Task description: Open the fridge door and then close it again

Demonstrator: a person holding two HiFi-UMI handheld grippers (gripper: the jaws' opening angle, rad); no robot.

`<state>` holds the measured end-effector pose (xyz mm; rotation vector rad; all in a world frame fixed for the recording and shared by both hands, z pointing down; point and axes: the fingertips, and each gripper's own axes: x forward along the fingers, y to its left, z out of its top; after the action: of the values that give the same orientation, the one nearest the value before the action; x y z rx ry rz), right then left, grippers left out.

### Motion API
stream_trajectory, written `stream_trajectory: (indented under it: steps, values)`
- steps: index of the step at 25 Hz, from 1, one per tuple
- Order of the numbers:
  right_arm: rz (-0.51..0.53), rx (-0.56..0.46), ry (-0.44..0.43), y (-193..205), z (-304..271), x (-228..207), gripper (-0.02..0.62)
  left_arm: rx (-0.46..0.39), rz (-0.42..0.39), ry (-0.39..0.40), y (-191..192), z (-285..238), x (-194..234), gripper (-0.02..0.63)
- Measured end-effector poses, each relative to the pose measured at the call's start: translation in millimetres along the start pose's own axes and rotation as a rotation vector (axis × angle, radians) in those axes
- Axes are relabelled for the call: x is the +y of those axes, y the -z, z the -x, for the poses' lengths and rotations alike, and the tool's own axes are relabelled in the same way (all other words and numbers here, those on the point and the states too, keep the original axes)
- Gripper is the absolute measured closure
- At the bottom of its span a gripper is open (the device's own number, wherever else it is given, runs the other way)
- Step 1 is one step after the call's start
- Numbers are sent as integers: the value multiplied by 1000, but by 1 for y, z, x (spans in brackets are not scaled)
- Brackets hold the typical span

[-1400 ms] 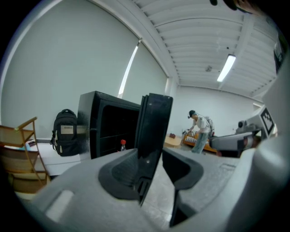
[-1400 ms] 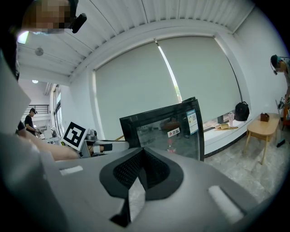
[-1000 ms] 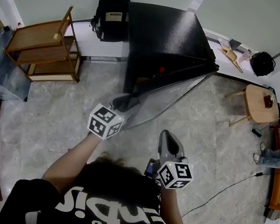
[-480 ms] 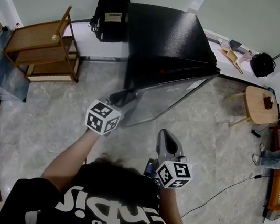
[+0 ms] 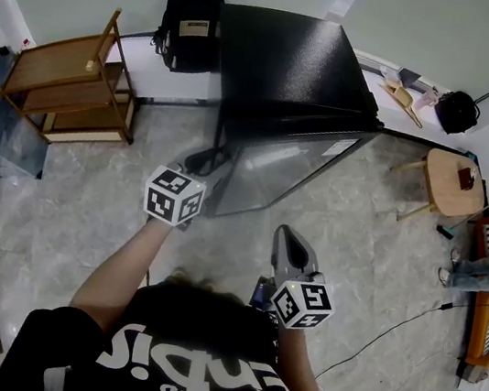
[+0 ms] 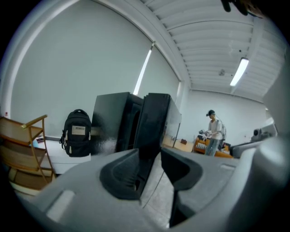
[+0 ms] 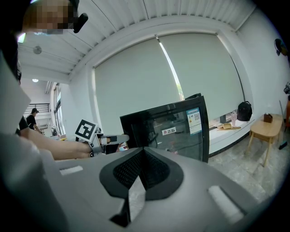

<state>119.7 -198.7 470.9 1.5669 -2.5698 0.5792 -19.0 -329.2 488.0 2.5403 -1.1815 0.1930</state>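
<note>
1. Fridge door point(image 5: 287, 165) is the whole story here. It hangs partly open off the black fridge point(image 5: 286, 58), hinged at the fridge's front corner on the right of the head view. The free edge swings out toward the person, so there's a wedge-shaped gap on the other side of the fridge front.
2. The left claw point(image 5: 216, 159) is right at that free edge. In the left gripper view the dark upright edge of the door point(image 6: 152, 122) stands between the two jaws, up against one pad, with a strip of floor showing before the other pad. So the jaws are around the edge but not clenched on it. They've just been closing in a bit.
3. The right claw point(image 5: 286, 234) hangs back from the fridge, well apart from the door and nearer the person's body. Its jaws are pressed together on nothing; it just looks at the glass from the front.
4. The bit that matters: the door's edge runs straight up and down, dead ahead of the left claw, and the fridge body lies beyond it. My guess is we're on the closing half, so the left claw has to carry that edge in an arc back to the fridge front.
5. The left is clearly the nearer one, and the right isn't needed.
</note>
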Motion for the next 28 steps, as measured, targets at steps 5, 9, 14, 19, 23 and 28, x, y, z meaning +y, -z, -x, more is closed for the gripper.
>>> stream_trajectory:
  steps: [5, 9, 14, 19, 23, 28]
  values:
    - [-1, 0, 3, 0, -5, -2, 598, -1, -3, -11, -4, -7, 11, 456]
    - [-2, -1, 5, -2, -6, -3, 598, 1, -2, -17, -7, -12, 19, 457]
    - [2, 3, 8, -2, -6, -5, 598, -5, 6, -28, -10, -17, 26, 463]
    - [2, 4, 15, -4, -5, -8, 598, -5, 3, -41, -13, -21, 33, 469]
    - [2, 5, 19, -3, -5, -10, 598, -5, -7, -43, -12, -23, 34, 466]
    - [-1, 4, 19, -4, -6, -10, 597, -6, -3, -42, -13, -22, 33, 465]
